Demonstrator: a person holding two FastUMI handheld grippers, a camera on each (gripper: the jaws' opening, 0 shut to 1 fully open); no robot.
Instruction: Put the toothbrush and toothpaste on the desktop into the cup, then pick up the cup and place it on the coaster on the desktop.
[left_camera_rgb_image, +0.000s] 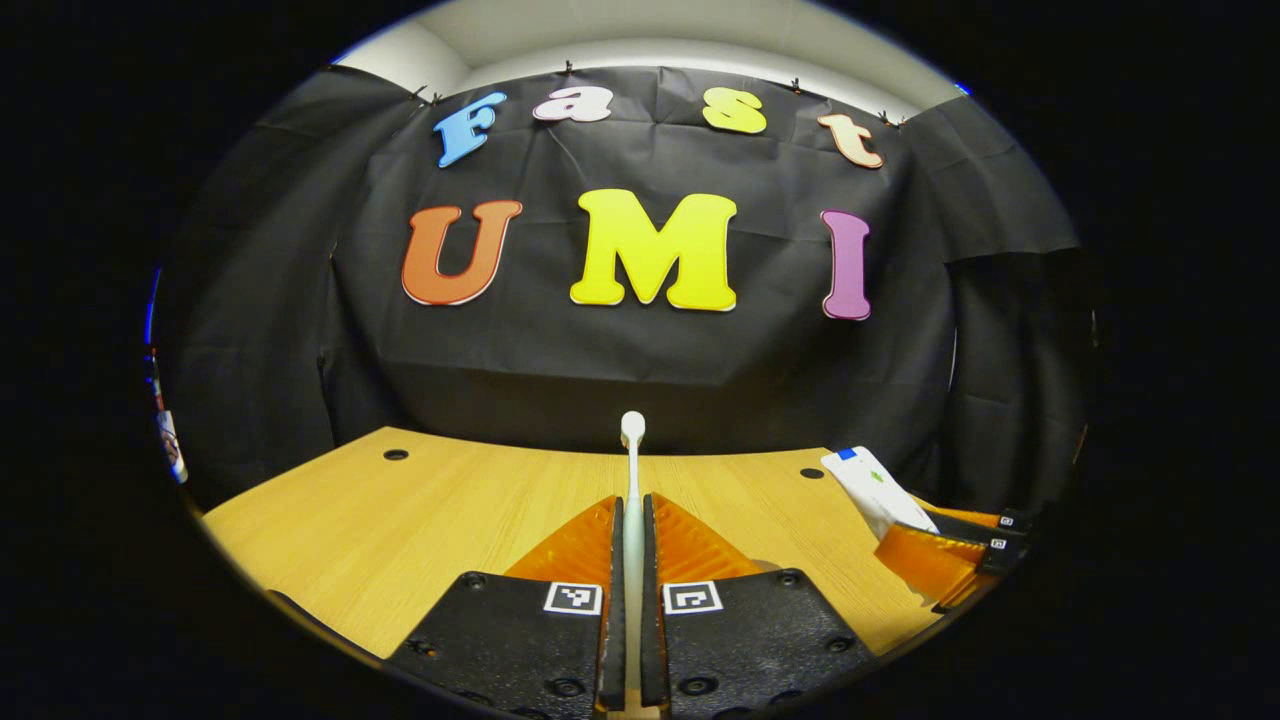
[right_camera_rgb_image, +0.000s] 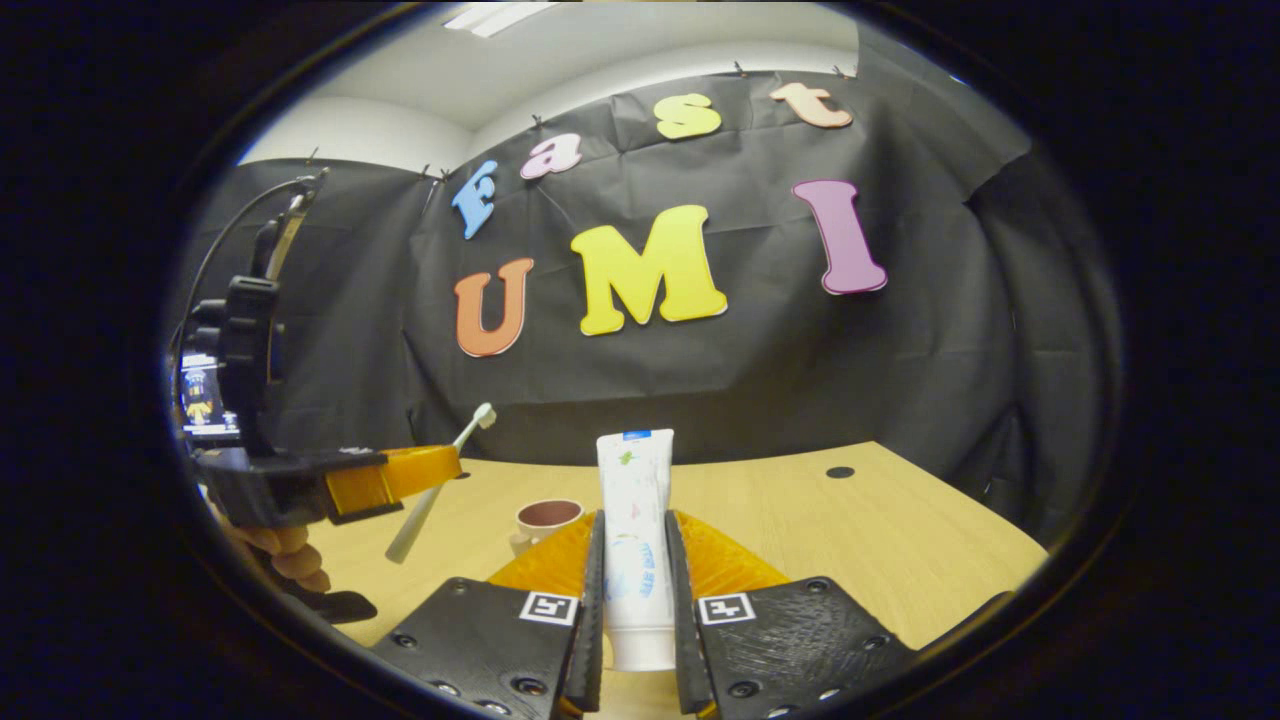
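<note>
Toothpaste (right_camera_rgb_image: 634, 540) is sitting clamped upright in my right gripper (right_camera_rgb_image: 634, 600); I'm pinching the toothbrush (left_camera_rgb_image: 632, 500) in the left gripper (left_camera_rgb_image: 632, 590), both lifted over the desk (right_camera_rgb_image: 850, 540) for dropping into the cup (right_camera_rgb_image: 546, 520) ahead.

Cup (right_camera_rgb_image: 546, 520) on wooden desktop (right_camera_rgb_image: 860, 540)

Toothbrush (left_camera_rgb_image: 632, 500) handle hidden between fingers; cup (right_camera_rgb_image: 546, 521) base hidden behind finger.
</note>
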